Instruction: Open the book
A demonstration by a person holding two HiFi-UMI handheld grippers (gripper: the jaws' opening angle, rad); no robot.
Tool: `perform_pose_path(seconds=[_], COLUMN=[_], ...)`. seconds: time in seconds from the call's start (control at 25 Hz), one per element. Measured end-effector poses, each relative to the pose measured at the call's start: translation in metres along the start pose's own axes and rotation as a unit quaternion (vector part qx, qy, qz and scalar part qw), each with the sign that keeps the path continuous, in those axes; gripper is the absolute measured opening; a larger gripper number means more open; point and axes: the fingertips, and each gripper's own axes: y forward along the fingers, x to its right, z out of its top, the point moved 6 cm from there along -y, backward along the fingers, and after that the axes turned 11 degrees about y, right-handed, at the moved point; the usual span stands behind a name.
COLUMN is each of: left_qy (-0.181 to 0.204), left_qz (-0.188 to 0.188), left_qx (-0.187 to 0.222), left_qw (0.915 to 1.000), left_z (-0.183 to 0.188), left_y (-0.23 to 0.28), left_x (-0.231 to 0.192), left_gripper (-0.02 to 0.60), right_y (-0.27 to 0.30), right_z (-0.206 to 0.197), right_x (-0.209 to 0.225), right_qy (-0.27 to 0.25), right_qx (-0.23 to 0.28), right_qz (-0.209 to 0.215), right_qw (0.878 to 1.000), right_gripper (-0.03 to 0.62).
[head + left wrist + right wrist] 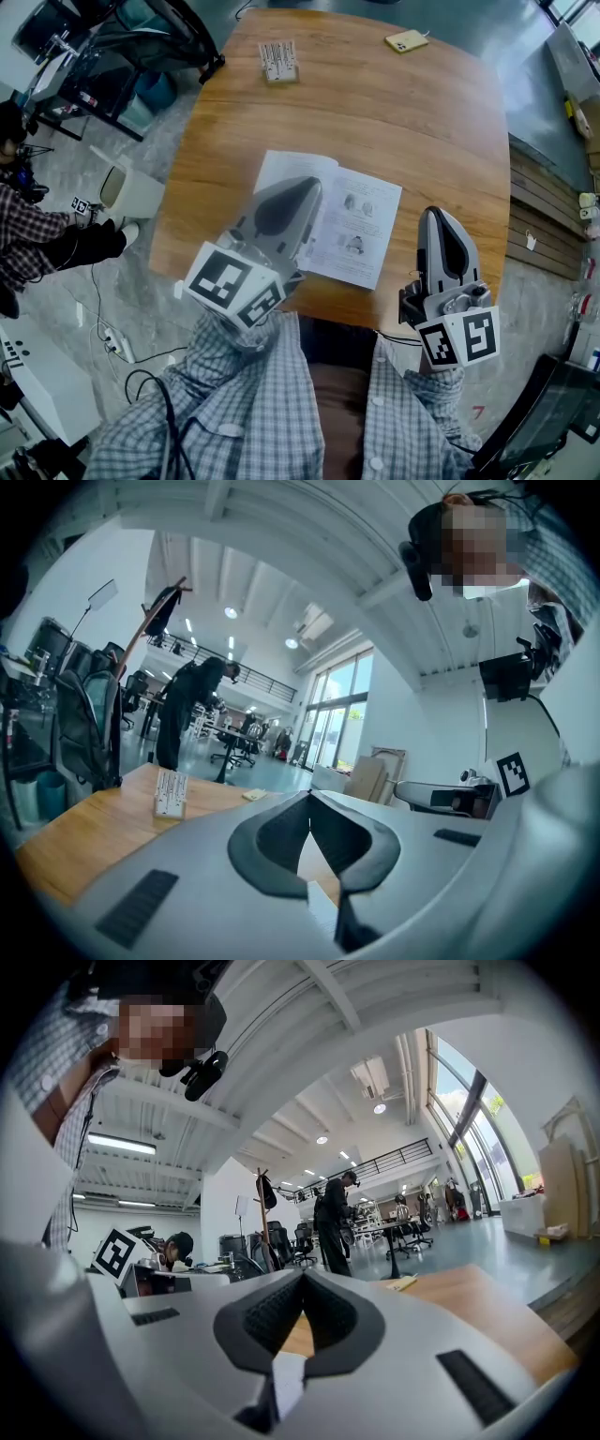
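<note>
Two grippers are in your hands, and both are clenched with nothing between the jaws; your left gripper [312,185] hangs over the left page of the book [361,230], its closed tips near the book's fold; whether it touches the page cannot be told from these views; your right gripper [433,216] sits just right of the book, apart from it, over the near edge of the counter [375,112]; the book lies open and flat on the counter, close to the near edge in front of you and slightly turned, with white pages facing up and small printed pictures on its right page; beyond the book, toward the far side of the counter, a small white card stand [278,61] stands upright, a little left of the book; also beyond the book, but to its right, a flat yellow item [406,40] lies near the far edge; both are well apart from the book; your checked sleeves [234,394] show on the near side of the book, off the counter.
</note>
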Motion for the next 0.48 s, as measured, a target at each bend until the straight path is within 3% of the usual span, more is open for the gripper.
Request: perform_pose_path(seconds=[0.48], left_qy=[0.002], left_qz=[0.002], left_qx=[-0.004], left_qw=[1.0], left_z=[-0.0024], left_y=[-0.0027], left_x=[0.0024], left_gripper=[0.011], right_y=[-0.0013], right_z=[-0.0033], right_x=[-0.0022], right_qy=[-0.003], right_qx=[-0.011], right_qz=[0.006], right_qw=[1.0], right_gripper=[0.02])
